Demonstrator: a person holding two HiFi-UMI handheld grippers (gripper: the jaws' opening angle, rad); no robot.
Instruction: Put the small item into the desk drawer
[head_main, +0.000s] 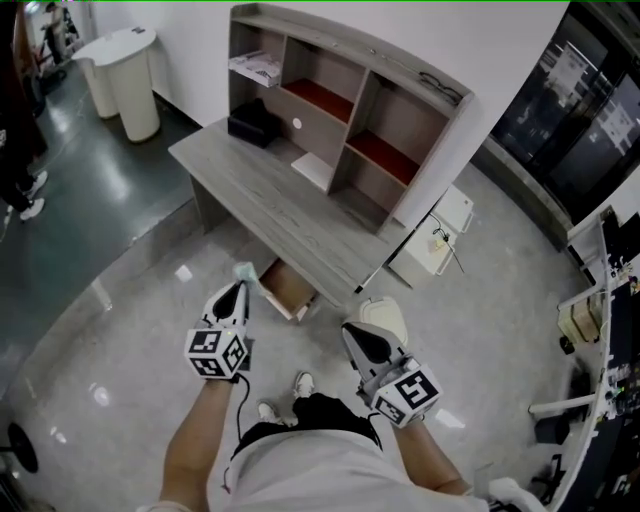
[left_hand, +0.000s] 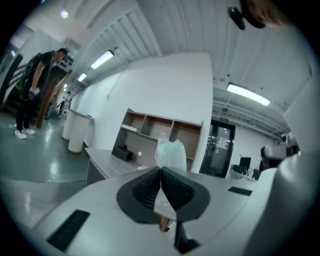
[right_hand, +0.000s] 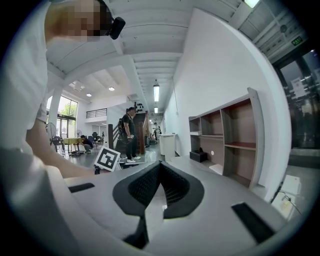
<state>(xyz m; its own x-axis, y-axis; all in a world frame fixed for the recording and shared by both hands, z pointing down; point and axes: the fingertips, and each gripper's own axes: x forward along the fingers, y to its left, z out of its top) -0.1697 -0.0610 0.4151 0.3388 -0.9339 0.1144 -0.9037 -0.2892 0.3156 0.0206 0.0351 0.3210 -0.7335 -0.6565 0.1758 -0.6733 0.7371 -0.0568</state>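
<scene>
Two white cylindrical bins (head_main: 125, 75) stand at far left. The grey wooden desk (head_main: 250, 190) carries a hutch (head_main: 345, 110), with papers (head_main: 255, 68) in its upper left compartment (the compartments further right have red floors). Under the desk's front edge the drawer (head_main: 290, 290) is pulled open, its pale wooden bottom showing. The small pale-green translucent plastic bag (left_hand: 170, 150) is pinched by its lower edge in the clenched left gripper (left_hand: 161, 169), standing up past the tips, just left of the drawer. The right gripper (right_hand: 159, 165) has its jaws pressed together on themselves.
</scene>
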